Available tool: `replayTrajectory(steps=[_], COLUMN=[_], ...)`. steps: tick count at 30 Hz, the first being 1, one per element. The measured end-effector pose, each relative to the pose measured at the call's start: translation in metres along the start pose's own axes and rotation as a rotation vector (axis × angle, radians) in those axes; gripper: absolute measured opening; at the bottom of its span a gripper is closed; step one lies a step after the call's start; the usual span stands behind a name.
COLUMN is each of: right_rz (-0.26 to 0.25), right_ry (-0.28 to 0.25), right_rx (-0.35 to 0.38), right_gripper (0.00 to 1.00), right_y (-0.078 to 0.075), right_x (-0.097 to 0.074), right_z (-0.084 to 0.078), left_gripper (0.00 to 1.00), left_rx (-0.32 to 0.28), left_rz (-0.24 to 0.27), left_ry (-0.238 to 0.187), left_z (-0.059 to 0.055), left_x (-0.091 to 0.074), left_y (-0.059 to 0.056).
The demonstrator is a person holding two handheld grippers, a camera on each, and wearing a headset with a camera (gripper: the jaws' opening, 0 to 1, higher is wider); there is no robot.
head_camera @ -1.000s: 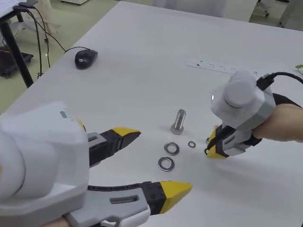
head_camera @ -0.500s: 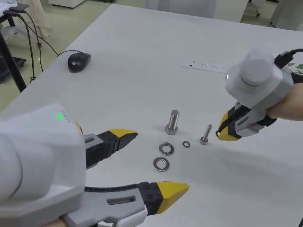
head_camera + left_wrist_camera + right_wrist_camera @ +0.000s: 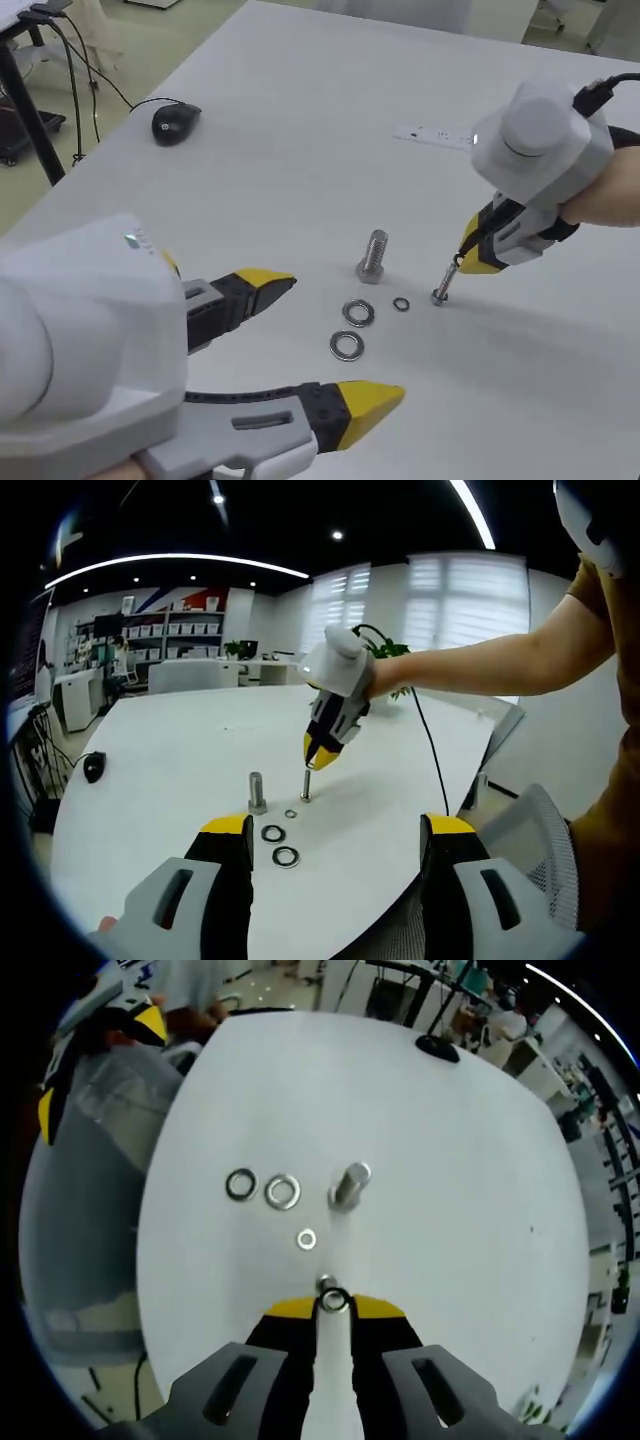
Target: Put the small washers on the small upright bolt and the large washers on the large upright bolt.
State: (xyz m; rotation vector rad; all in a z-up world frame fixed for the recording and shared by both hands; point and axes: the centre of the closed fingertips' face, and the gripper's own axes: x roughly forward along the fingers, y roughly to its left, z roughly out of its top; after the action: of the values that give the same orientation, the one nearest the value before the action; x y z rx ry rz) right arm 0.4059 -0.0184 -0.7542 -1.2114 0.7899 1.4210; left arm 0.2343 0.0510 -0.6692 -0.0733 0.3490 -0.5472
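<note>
The large bolt (image 3: 373, 255) stands upright mid-table, and the small bolt (image 3: 441, 287) stands just right of it. Two large washers (image 3: 359, 312) (image 3: 347, 346) and one small washer (image 3: 401, 304) lie flat in front of the bolts. My right gripper (image 3: 468, 256) is shut on a small washer (image 3: 333, 1301), held right at the top of the small bolt (image 3: 326, 1282). My left gripper (image 3: 338, 338) hangs wide open at the near left, nothing between its jaws. From the left gripper view, the right gripper (image 3: 318, 758) tips down onto the small bolt (image 3: 304, 787).
A black mouse (image 3: 176, 122) with its cable lies at the far left of the white table (image 3: 300, 150). A white power strip (image 3: 435, 136) lies behind the bolts. The table's left edge runs near the mouse.
My right gripper has risen from the table surface and now sits at the top of the small bolt, which it hid before. The left gripper has stayed open and still.
</note>
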Motion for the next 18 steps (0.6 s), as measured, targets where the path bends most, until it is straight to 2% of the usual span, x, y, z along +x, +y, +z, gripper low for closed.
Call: replayTrajectory(steps=[18], right_rz=[0.028], right_ry=[0.036], right_rx=[-0.023], right_gripper=[0.12], right_y=[-0.002], right_x=[0.018], right_z=[-0.004], left_gripper=[0.67], left_rx=[-0.02], left_rz=[0.009], left_ry=[0.006], left_z=[-0.004], left_x=[0.002], left_y=[0.006])
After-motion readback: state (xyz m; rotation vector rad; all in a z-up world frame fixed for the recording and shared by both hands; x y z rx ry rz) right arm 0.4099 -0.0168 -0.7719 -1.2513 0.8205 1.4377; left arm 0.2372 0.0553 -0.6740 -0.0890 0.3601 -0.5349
